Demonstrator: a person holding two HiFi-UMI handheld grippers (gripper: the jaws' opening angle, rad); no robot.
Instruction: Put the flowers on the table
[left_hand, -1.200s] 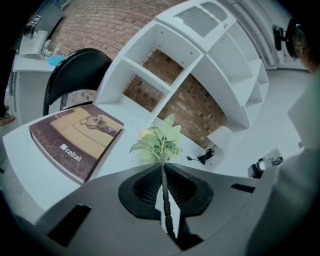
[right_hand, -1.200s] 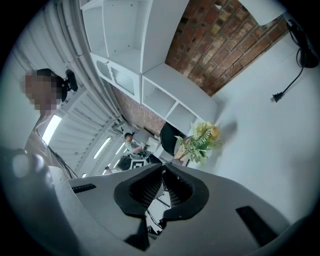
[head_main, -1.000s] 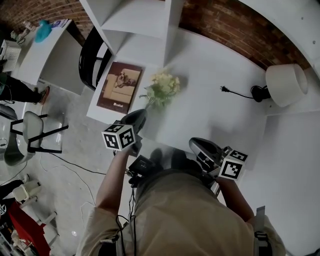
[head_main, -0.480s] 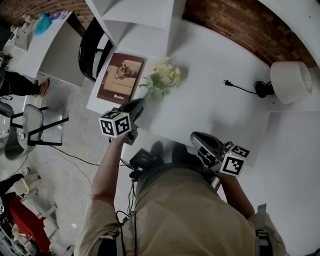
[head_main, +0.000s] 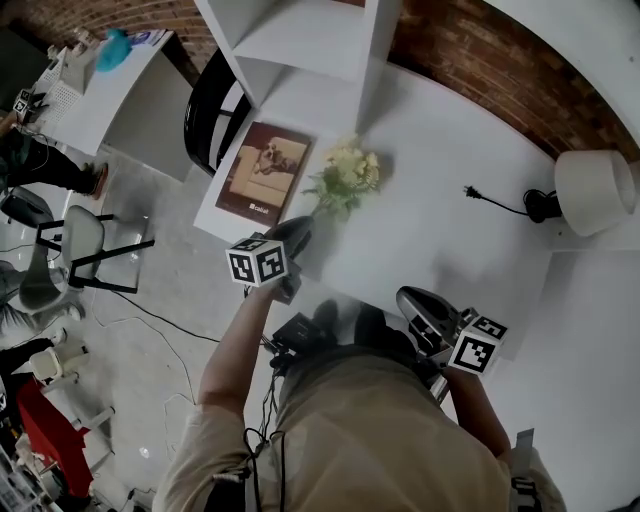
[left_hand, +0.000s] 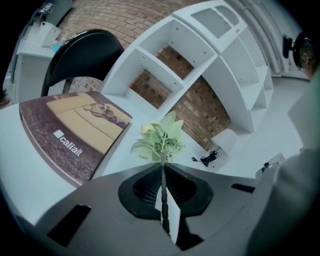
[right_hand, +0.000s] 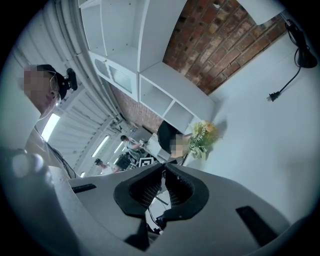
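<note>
White table (head_main: 440, 230) fills the middle of the head view, with plenty of bare surface on offer. Brown catalogue (head_main: 265, 180) lies at its left end, so the landing spot wants to be the bare white just beside it, not on the cover. Reaching in from the near edge comes the left gripper (head_main: 300, 228), tilted a little downward, its fingers pinching the stem (left_hand: 163, 195). Over by the person's body the right gripper (head_main: 410, 297) hangs idle, fingers pressed together on nothing. Now the flowers (head_main: 348, 175), pale yellow with green leaves: they sit low over the table just right of the catalogue, though I can't tell whether the blooms touch down. Best play, I'd say: lower until blooms and stem rest along the surface, then spread the fingers gently and draw straight back, so that thin stem doesn't drag or roll.
</note>
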